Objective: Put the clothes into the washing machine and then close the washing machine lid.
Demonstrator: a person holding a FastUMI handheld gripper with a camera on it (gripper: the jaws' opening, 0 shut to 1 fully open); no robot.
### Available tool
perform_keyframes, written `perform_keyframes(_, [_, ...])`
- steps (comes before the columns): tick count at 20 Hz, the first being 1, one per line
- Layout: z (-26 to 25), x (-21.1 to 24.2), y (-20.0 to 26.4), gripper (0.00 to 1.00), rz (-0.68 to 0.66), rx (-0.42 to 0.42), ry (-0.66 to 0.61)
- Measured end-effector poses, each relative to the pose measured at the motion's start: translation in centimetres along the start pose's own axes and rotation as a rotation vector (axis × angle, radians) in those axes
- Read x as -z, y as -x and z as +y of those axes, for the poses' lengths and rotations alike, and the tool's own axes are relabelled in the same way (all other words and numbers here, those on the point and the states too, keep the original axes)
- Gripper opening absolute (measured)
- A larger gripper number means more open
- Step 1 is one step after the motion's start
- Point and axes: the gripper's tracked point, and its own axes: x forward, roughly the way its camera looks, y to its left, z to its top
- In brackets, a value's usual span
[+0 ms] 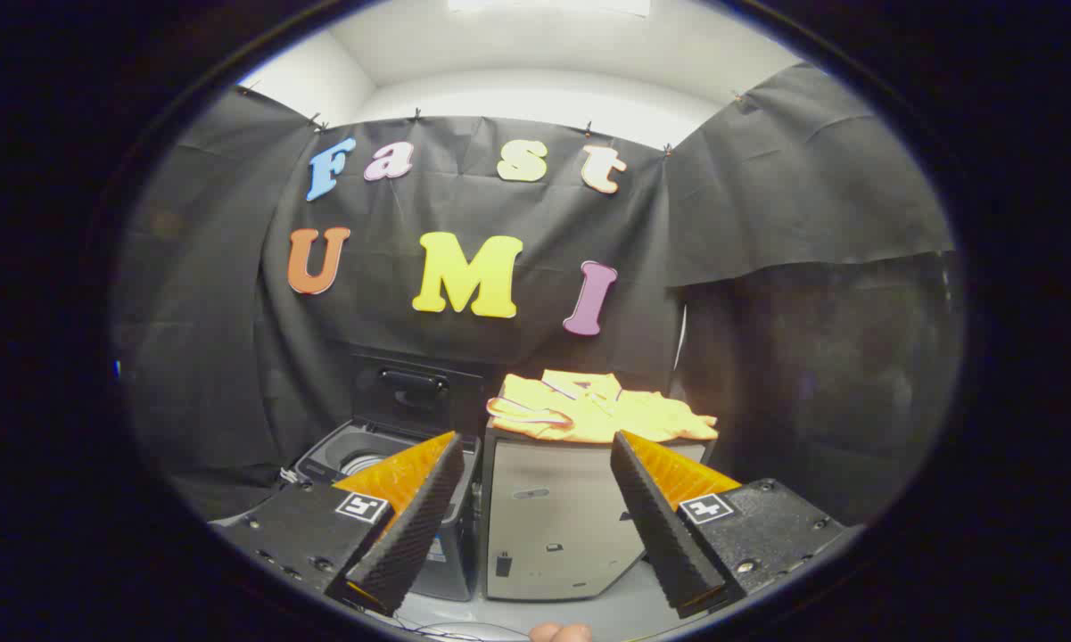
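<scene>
A crumpled yellow garment [599, 408] lies on top of a grey-white cabinet [553, 526], beyond and slightly above my fingers. Left of the cabinet stands the dark washing machine [357, 459], its lid [415, 392] raised upright at the back and the drum opening showing behind my left finger. My gripper [535, 508] is open, its black ribbed fingers [410, 526] spread wide with nothing between them, still well short of the garment.
Black cloth walls close in the booth behind and to both sides. A pale floor [589, 615] runs under the cabinet and washer. A fingertip [560, 633] of the person's hand shows just below the gripper.
</scene>
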Motion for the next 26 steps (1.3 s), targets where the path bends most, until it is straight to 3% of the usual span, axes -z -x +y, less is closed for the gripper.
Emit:
perform_keyframes(17, [0.0,-0.4,0.7,1.00,-0.009,-0.023,0.022])
perform_keyframes(26, [-1.2,-0.7,-1.4,1.00,-0.012,-0.007,0.003])
